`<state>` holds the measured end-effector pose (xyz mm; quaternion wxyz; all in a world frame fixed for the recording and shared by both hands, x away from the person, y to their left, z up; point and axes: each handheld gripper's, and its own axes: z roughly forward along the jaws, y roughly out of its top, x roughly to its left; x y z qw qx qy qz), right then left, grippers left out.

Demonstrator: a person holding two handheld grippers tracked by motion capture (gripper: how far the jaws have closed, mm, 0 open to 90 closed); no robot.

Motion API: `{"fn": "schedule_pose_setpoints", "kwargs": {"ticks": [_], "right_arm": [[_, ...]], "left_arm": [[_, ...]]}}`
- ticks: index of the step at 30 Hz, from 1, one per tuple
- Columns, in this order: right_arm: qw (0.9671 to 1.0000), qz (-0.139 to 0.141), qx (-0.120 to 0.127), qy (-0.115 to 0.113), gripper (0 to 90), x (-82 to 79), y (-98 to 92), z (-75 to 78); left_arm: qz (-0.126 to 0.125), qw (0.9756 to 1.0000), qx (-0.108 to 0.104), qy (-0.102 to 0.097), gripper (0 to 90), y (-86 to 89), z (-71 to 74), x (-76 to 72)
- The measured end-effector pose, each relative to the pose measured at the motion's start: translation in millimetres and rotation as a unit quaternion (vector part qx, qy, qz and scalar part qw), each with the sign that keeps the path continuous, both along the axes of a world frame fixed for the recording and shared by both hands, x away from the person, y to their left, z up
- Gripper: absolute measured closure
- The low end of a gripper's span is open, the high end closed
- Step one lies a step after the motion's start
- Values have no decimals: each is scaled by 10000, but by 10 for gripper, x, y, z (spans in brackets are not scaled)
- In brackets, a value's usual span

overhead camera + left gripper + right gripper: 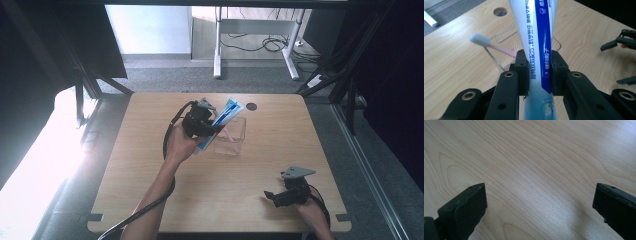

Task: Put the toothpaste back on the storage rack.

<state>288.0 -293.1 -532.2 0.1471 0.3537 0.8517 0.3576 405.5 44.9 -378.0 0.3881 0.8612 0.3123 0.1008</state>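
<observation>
A white and blue toothpaste tube [539, 47] is clamped between the black pads of my left gripper [539, 72]. In the high view the left gripper [212, 127] holds the tube [227, 114] tilted over the near-left side of a clear plastic box [235, 142] at the table's middle. Inside the box leans a pink toothbrush [484, 42] with a white head. My right gripper [270, 196] rests low near the table's front right, its jaws wide apart over bare wood [536, 182] with nothing between them.
The wooden table [150, 190] has a round cable hole [251, 106] near its far edge. Dark frame posts stand at both sides, and a desk leg [218, 45] with cables stands on the carpet beyond.
</observation>
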Motion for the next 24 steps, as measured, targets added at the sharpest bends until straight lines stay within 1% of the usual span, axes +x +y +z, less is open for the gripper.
{"fn": "schedule_pose_setpoints", "kwargs": {"ticks": [4, 5, 7, 11, 16, 19, 22, 24], "right_arm": [[10000, 5, 21, -12, 0, -1, 3, 5], [10000, 3, 21, -11, 0, -2, 3, 7], [10000, 13, 29, -15, 0, -3, 4, 8], [10000, 19, 32, -35, 0, -5, 10, 9], [10000, 28, 38, -38, 0, -5, 8, 11], [10000, 28, 39, -30, 0, -4, 6, 10], [10000, 33, 51, -33, 0, -4, 5, 11], [10000, 36, 50, -37, 0, -4, 4, 12]], "left_arm": [[-8, 10000, -24, -47, 725, -72, 20, 57], [-36, 10000, 4, -60, 726, -87, 27, 75], [-37, 10000, -29, -78, 726, -123, 32, 110], [-65, 9999, -6, -133, 726, -198, 46, 178], [-66, 9998, -65, -190, 725, -276, 59, 252], [-99, 9997, -35, -233, 725, -321, 67, 295], [-96, 9996, -88, -265, 725, -376, 62, 328], [-98, 9996, -102, -249, 725, -414, 51, 352]]}}
